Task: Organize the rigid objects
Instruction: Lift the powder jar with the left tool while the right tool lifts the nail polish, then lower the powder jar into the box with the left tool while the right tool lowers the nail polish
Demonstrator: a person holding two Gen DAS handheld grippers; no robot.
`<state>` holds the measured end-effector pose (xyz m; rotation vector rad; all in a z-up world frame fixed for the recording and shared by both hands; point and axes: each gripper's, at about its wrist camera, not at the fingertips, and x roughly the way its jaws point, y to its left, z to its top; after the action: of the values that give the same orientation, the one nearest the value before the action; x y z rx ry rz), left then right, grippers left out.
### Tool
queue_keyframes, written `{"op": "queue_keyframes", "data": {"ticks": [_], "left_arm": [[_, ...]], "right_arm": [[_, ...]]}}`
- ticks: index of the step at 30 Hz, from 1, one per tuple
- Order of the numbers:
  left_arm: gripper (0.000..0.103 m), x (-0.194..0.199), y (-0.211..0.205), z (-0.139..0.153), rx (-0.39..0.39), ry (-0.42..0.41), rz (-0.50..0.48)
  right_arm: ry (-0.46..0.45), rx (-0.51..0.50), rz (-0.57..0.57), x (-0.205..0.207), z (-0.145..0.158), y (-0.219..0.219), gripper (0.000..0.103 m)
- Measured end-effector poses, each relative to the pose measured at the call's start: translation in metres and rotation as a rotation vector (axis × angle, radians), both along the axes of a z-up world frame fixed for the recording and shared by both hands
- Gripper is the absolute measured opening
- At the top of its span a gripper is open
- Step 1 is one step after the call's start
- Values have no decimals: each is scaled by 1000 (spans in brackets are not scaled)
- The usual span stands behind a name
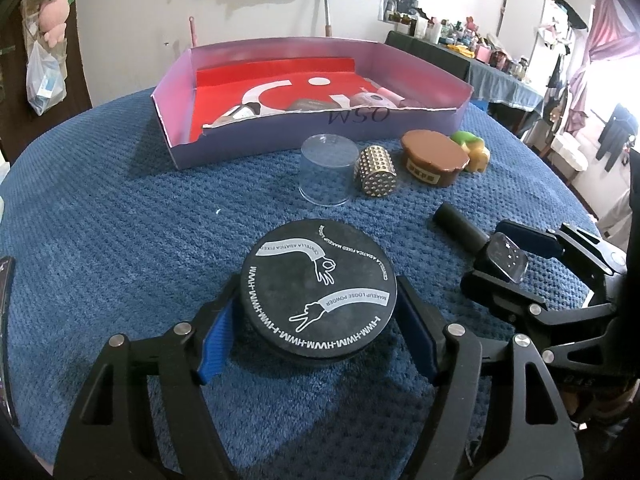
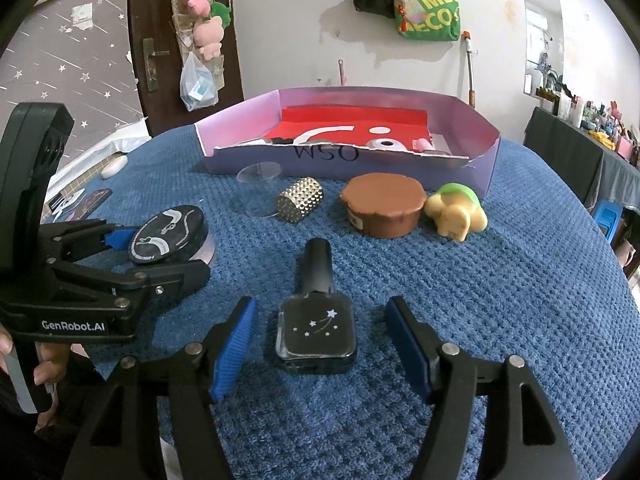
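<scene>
"MAKEUP LOOSE POWDER" on jar lid point(image 1: 319, 294)

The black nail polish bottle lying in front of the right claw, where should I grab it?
Grip the square glass body of the nail polish bottle, across its flat left and right sides. It lies flat, cap pointing away, between the open right claw, so come straight from the near side.

On the desk point(image 2: 520, 300) I see the powder jar point(image 1: 319, 294) near left, the bottle point(image 2: 316, 330) near right, four items in a row beyond, the box point(image 2: 352, 160) farthest.
</scene>
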<state>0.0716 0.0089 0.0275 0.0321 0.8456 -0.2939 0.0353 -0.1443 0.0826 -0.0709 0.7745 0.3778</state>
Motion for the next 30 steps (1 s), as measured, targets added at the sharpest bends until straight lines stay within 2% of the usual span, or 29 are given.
{"op": "queue_keyframes", "data": {"ticks": [1,3,4,5,11,17,23,30], "left_arm": [[71,1,0,0,-3,-1,2],[69,2,1,0,-5,-2,5],[66,2,1,0,-4,-4,9],[66,3,1,0,-1,-3,10],[66,2,-1,5,-16,-6,-10],[65,0,-5,7,-13,-15,-18],[65,0,-6,10,-16,-20,-17],[65,10,-4,40,-52,-64,-45]], "right_arm": [[-4,-4,1,0,0,1,68],[-17,-20,3,-3,-1,2,54],[-24,-31,5,-3,-1,3,40],[-23,-30,20,-4,0,4,38],[-28,13,39,-7,4,3,37],[-63,-2,33,-6,13,4,37],[-51,4,24,-4,10,1,38],[-76,44,25,10,34,-8,37]]}}
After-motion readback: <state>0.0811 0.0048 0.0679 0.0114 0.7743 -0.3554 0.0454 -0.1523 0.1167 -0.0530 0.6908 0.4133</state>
